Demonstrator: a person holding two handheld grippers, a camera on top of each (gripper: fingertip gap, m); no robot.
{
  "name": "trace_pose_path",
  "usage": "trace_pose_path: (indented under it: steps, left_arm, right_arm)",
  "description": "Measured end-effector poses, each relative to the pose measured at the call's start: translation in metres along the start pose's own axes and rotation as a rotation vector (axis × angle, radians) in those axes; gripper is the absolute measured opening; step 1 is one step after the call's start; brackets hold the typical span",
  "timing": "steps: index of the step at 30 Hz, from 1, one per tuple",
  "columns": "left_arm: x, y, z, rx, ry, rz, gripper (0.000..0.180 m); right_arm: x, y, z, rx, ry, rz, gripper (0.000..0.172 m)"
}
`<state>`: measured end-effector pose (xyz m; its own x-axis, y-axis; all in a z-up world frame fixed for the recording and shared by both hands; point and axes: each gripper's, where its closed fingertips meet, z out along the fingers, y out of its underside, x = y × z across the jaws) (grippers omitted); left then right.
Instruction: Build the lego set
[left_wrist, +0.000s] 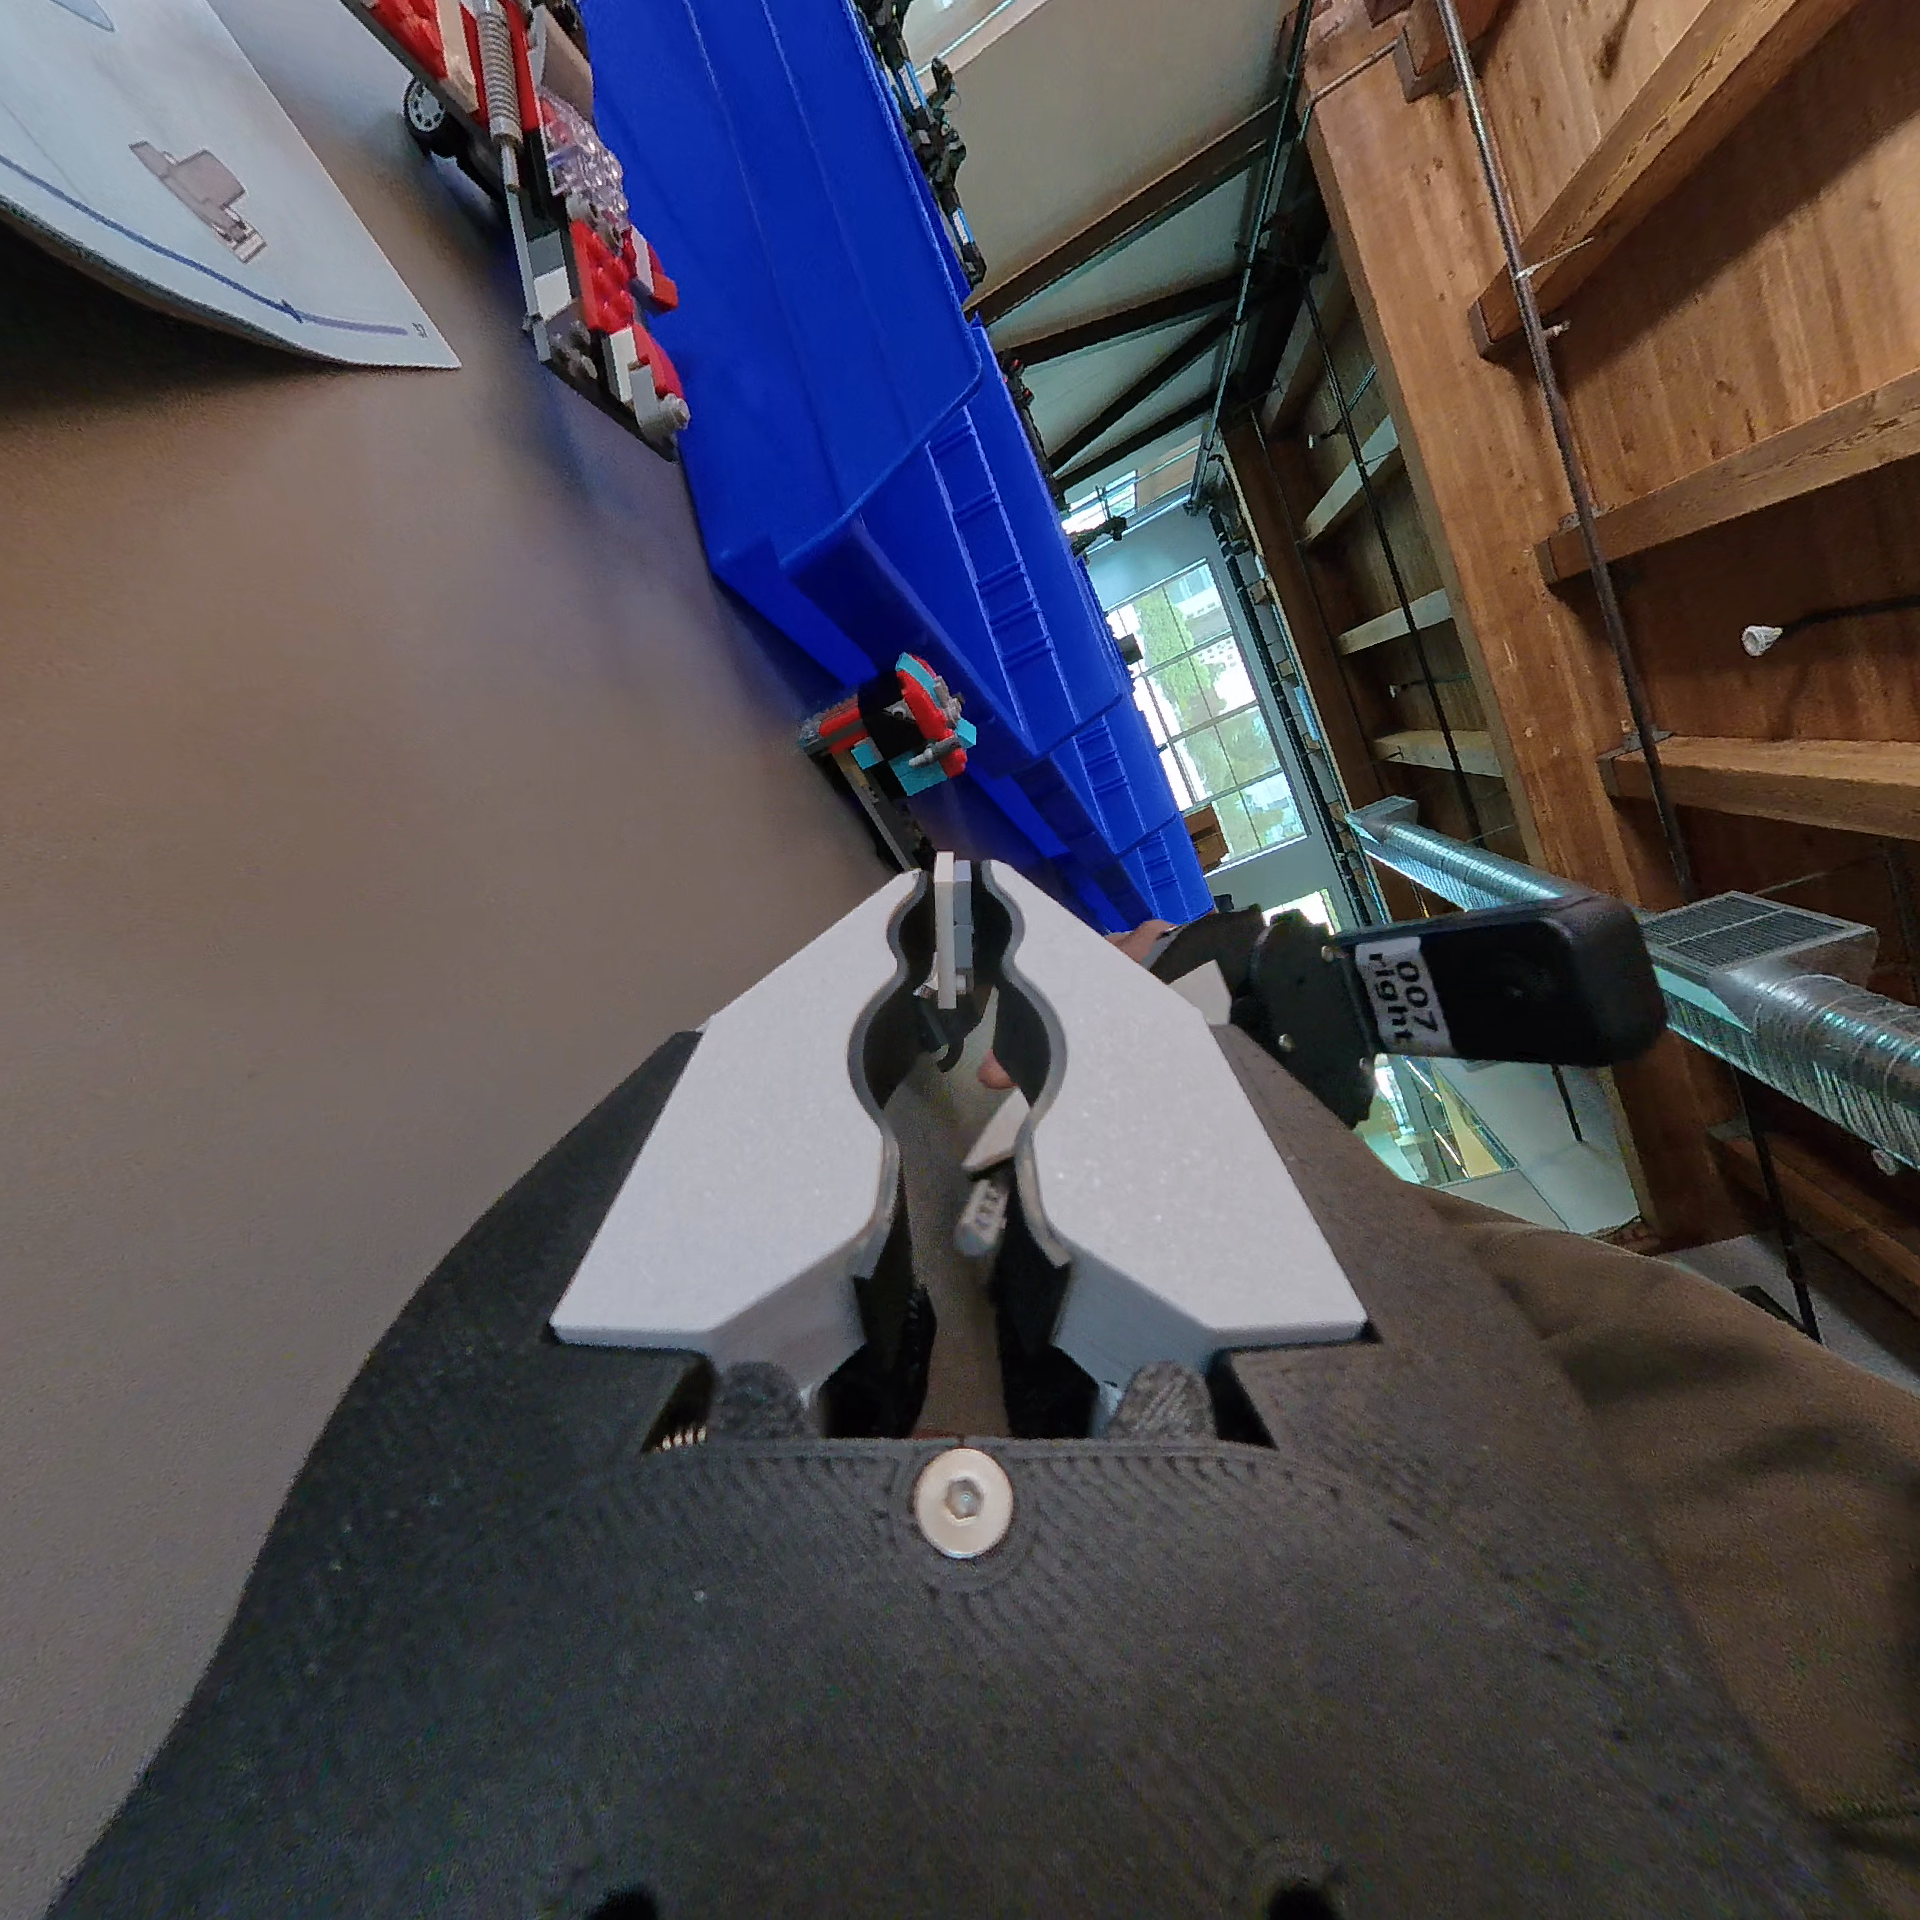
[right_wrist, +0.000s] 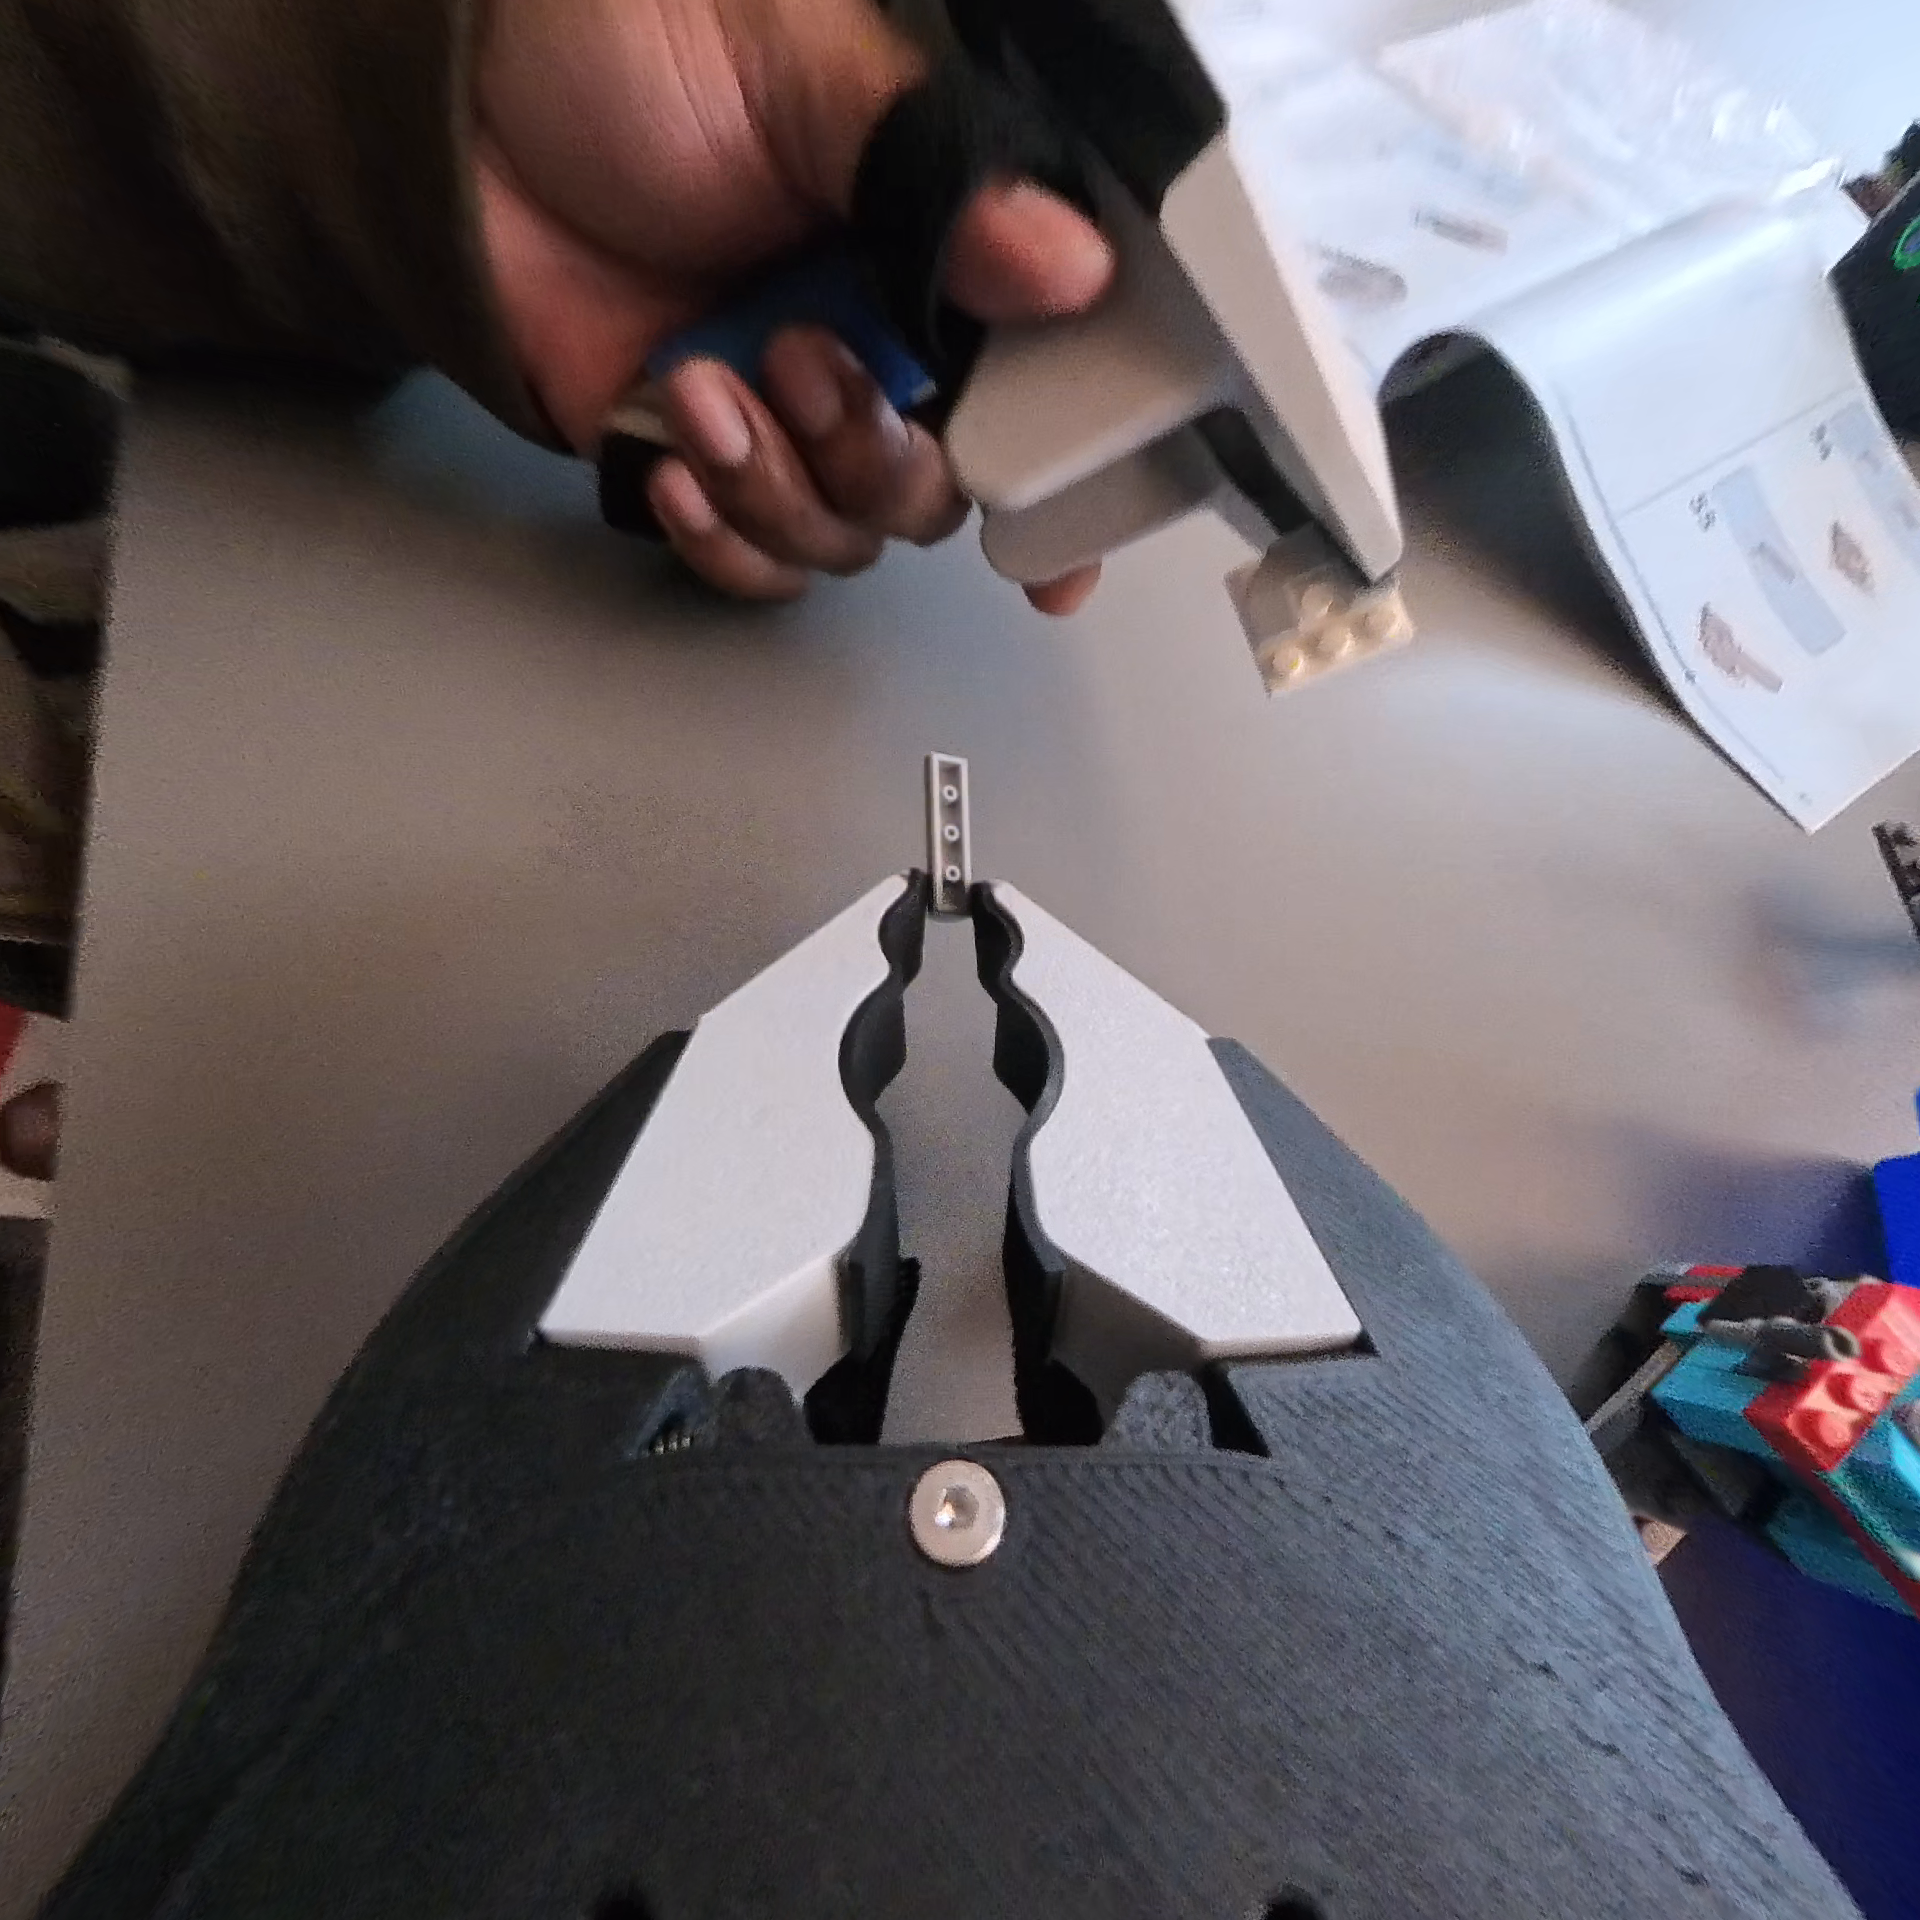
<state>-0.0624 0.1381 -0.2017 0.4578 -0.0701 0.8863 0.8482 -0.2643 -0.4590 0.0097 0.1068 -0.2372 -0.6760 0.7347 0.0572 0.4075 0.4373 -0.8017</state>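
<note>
While the right gripper (right_wrist: 948, 883) pinches the near end of a thin grey toy brick strip (right_wrist: 948, 821) with its tips almost shut, the left gripper (left_wrist: 956, 894) squeezes a small white and grey brick piece (left_wrist: 951, 940). A blue plastic bin (left_wrist: 831, 312) sits at 12 o'clock on the brown table (left_wrist: 364, 727).

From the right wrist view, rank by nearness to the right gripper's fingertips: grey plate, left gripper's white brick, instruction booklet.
1. Grey plate, clamped in the right gripper.
2. White brick, ahead to the right, held in the left gripper.
3. Instruction booklet, far right, beyond the brick.
</note>
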Motion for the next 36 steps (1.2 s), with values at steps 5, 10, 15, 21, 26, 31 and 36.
trace_pose_path:
  steps: [5,10,15,21,26,31,36]
  left_arm:
    - [-0.001,0.0,0.0,0.0,-0.001,-0.002,0.007]
    - [-0.001,0.001,0.001,-0.003,-0.001,-0.004,0.007]
    - [-0.002,0.001,0.001,-0.003,-0.004,-0.004,0.007]
    - [-0.003,0.001,0.001,-0.003,-0.005,-0.006,0.007]
    - [-0.004,0.004,0.0,-0.008,-0.009,-0.012,0.007]
    - [-0.005,0.01,0.0,-0.027,-0.013,-0.045,0.007]
    - [-0.003,0.016,-0.001,-0.048,0.009,-0.102,0.008]
  right_arm:
    - [0.008,-0.016,-0.012,0.086,0.037,-0.007,0.01]
    - [0.015,-0.014,-0.015,0.076,0.068,0.003,0.011]
    - [0.024,0.006,-0.015,-0.043,0.112,0.027,0.014]
    - [0.024,0.011,-0.014,-0.086,0.139,0.025,0.015]
    - [0.023,0.013,-0.004,-0.14,0.184,0.001,0.015]
    - [0.031,0.019,0.005,-0.226,0.28,-0.036,0.016]
    - [0.039,0.028,0.006,-0.306,0.333,-0.034,0.016]
